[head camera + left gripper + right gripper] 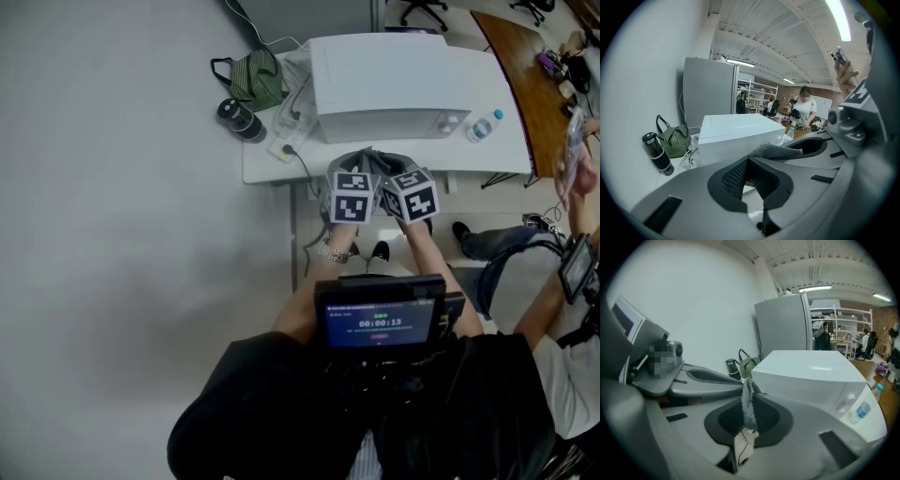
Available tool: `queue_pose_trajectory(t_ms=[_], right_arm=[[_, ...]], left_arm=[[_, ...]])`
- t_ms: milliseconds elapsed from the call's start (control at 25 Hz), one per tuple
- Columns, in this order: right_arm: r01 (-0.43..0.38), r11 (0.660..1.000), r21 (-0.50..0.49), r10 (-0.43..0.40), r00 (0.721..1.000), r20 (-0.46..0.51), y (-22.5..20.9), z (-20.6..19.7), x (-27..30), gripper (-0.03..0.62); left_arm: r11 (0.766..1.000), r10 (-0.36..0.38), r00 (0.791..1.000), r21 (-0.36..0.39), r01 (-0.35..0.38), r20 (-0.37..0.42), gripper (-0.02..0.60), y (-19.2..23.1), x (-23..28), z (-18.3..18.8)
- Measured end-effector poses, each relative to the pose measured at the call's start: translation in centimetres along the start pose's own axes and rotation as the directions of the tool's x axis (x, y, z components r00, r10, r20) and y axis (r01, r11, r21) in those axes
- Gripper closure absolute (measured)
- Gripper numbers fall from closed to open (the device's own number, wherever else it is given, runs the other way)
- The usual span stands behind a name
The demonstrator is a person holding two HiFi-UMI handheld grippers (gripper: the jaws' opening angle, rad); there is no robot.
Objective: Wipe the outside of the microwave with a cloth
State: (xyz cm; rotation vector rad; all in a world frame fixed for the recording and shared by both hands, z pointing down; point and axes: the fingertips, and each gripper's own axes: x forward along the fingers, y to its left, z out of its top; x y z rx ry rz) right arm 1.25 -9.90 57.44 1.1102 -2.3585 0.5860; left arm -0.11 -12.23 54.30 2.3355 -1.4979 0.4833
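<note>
**Cloth held by both grippers at the microwave's front**

Head view: the grey cloth point(373, 163) is bunched at the front edge of the white table point(262, 169), just before the white microwave point(389, 89); whether it touches the microwave cannot be told. The left gripper point(352, 192) and right gripper point(411, 192) sit side by side right behind the cloth, their marker cubes nearly touching. A green bag point(255, 80) and a black flask point(241, 119) stand left of the microwave, and a water bottle point(483, 127) stands to its right.

Left gripper view: the jaws are closed, with the cloth point(776, 151) pinched between the dark pads and spreading rightward to the right gripper's tip. The microwave stands beyond, with the bag and flask to its left.

Right gripper view: the jaws clamp a thin, upright fold of cloth point(749, 408) between the pads. The microwave fills the right side, and the bottle stands at its near corner.
</note>
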Motion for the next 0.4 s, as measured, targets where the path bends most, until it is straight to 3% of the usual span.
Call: queue_pose_trajectory(t_ms=[400], right_arm=[[-0.007, 1.000, 0.012, 0.006, 1.000, 0.011, -0.9, -0.3, -1.8, 0.565]], left_arm=[[1.000, -0.002, 1.000, 0.022, 0.002, 0.006, 0.581, -2.0, 0.1, 0.5]])
